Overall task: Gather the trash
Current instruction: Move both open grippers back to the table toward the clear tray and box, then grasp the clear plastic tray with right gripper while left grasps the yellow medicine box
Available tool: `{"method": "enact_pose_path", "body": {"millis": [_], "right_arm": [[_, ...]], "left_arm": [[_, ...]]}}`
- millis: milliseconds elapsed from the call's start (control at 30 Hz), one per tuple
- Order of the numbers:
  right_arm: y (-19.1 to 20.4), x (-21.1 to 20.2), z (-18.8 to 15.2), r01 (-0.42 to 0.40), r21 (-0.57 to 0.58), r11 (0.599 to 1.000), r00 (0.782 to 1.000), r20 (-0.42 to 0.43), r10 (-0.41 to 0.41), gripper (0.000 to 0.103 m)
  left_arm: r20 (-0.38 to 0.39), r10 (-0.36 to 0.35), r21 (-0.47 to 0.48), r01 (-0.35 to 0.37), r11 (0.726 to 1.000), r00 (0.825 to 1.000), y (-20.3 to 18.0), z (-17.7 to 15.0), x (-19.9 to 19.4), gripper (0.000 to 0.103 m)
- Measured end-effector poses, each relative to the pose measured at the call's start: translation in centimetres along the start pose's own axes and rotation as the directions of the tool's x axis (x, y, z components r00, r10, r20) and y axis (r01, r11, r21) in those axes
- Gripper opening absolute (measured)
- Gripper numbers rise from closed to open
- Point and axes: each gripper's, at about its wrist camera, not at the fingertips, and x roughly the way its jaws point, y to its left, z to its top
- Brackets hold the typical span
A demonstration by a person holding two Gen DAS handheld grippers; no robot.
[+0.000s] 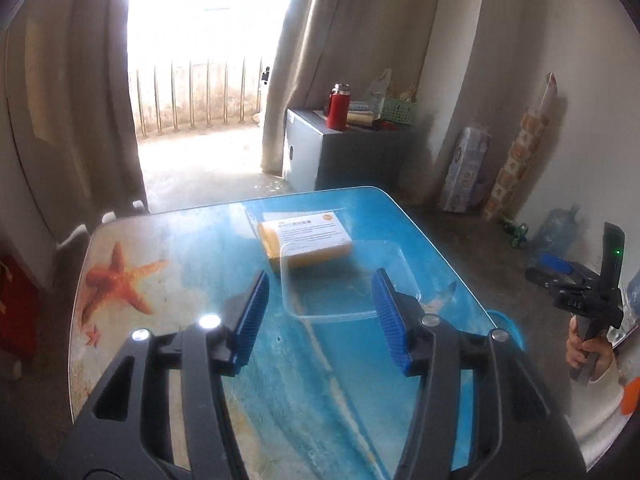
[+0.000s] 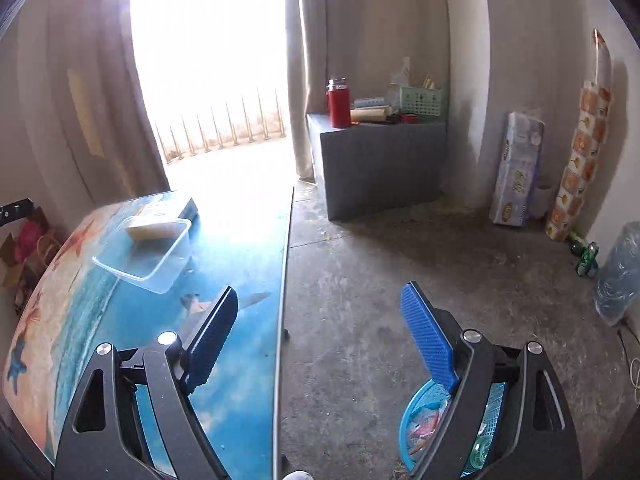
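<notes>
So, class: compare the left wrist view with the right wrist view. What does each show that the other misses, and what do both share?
Only the left wrist view shows the large orange starfish print and the right gripper held off the table edge.

Only the right wrist view shows inside the blue plastic trash basket on the floor.

Both show the clear plastic container, the yellow-and-white box, the blue ocean-print table and the red flask.

Daylight floods in through the open doorway [image 1: 208, 40], so strong that it is blown out to pure white in both views. The curtains [image 2: 80, 80] and walls beside it look dim by contrast. Glare washes over the glossy table [image 2: 240, 208]. Fisheye distortion bends straight lines, the corners are black, and the detail is slightly soft.
</notes>
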Motion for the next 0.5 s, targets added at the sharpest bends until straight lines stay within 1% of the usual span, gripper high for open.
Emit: {"method": "enact_pose_path", "body": {"millis": [67, 100, 167, 200, 267, 300, 333, 367, 400, 433, 467, 500], "right_arm": [[2.0, 1.4, 1.1, -0.066, 0.005, 0.998, 0.998, -0.020, 0.066, 0.082], [2.9, 2.3, 1.6, -0.085, 0.010, 0.996, 0.996, -0.035, 0.086, 0.082], [4.6, 4.2, 2.3, -0.105, 0.014, 0.994, 0.992, -0.062, 0.105, 0.082], [5.4, 5.2, 2.7, -0.095, 0.010, 0.995, 0.993, -0.071, 0.096, 0.082], [7.2, 7.2, 3.5, -0.022, -0.018, 1.000, 0.996, -0.081, 0.021, 0.082], [8.2, 8.2, 3.9, 0.011, -0.042, 0.999, 0.996, -0.089, -0.015, 0.082], [9.1, 9.1, 4.1, 0.026, -0.067, 0.997, 0.994, -0.100, -0.033, 0.082], [10.0, 10.2, 4.3, 0.040, -0.093, 0.995, 0.992, -0.114, -0.051, 0.082], [10.9, 11.1, 4.4, 0.069, -0.129, 0.989, 0.989, -0.122, -0.085, 0.082], [11.9, 12.0, 4.5, 0.127, -0.182, 0.975, 0.983, -0.110, -0.148, 0.082], [12.8, 12.9, 4.2, 0.210, -0.250, 0.945, 0.967, -0.090, -0.238, 0.082], [13.6, 13.8, 4.0, 0.259, -0.299, 0.918, 0.951, -0.089, -0.297, 0.082]], "left_arm": [[-0.021, -0.018, -0.050, 0.017, 0.999, 1.000, 2.2, -0.7, 1.2, 0.055], [-0.031, -0.027, -0.069, 0.024, 0.997, 0.999, 2.8, -1.1, 1.9, 0.055], [-0.044, -0.042, -0.092, 0.038, 0.995, 0.998, 3.8, -1.6, 3.4, 0.056], [-0.049, -0.042, -0.094, 0.037, 0.995, 0.998, 4.2, -1.8, 4.6, 0.056], [-0.055, -0.053, -0.089, 0.048, 0.995, 0.997, 5.0, -1.6, 6.9, 0.060], [-0.050, -0.086, -0.086, 0.082, 0.993, 0.995, 5.6, -1.6, 8.1, 0.061], [-0.047, -0.095, -0.089, 0.090, 0.992, 0.994, 6.3, -1.5, 9.2, 0.061], [-0.052, -0.071, -0.113, 0.065, 0.991, 0.996, 7.0, -1.6, 10.2, 0.061], [-0.059, -0.070, -0.156, 0.061, 0.986, 0.996, 8.0, -1.7, 11.0, 0.061], [-0.058, -0.105, -0.201, 0.091, 0.975, 0.993, 8.9, -1.7, 11.7, 0.061], [-0.053, -0.144, -0.244, 0.127, 0.961, 0.988, 9.6, -1.9, 12.2, 0.061], [-0.051, -0.162, -0.274, 0.142, 0.951, 0.985, 10.2, -2.0, 12.5, 0.061]]}}
